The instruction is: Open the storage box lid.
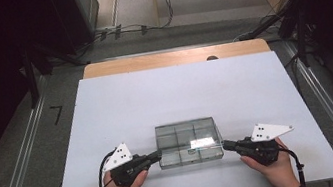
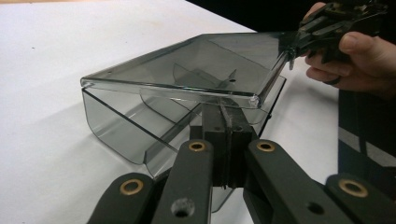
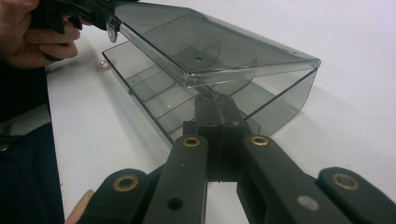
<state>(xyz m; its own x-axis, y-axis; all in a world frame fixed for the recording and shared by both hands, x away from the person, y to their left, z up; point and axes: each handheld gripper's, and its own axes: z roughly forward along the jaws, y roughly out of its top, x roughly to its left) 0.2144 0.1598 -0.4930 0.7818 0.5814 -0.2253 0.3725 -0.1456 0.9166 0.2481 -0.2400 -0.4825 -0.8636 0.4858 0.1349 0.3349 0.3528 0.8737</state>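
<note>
A smoky clear plastic box with divided compartments sits near the table's front edge. Its lid is hinged at the far side and stands raised at the near side. My left gripper is shut at the box's left front corner, its tips tucked under the lid's rim. My right gripper is shut at the right front corner, its tips likewise under the lid. Each gripper view shows the other gripper at the far corner of the lid. I see nothing between the jaws.
The box rests on a white sheet covering the table, whose wooden far edge is bare. A small pale bead lies on the sheet beside the box. Metal rails and cables run along the floor around the table.
</note>
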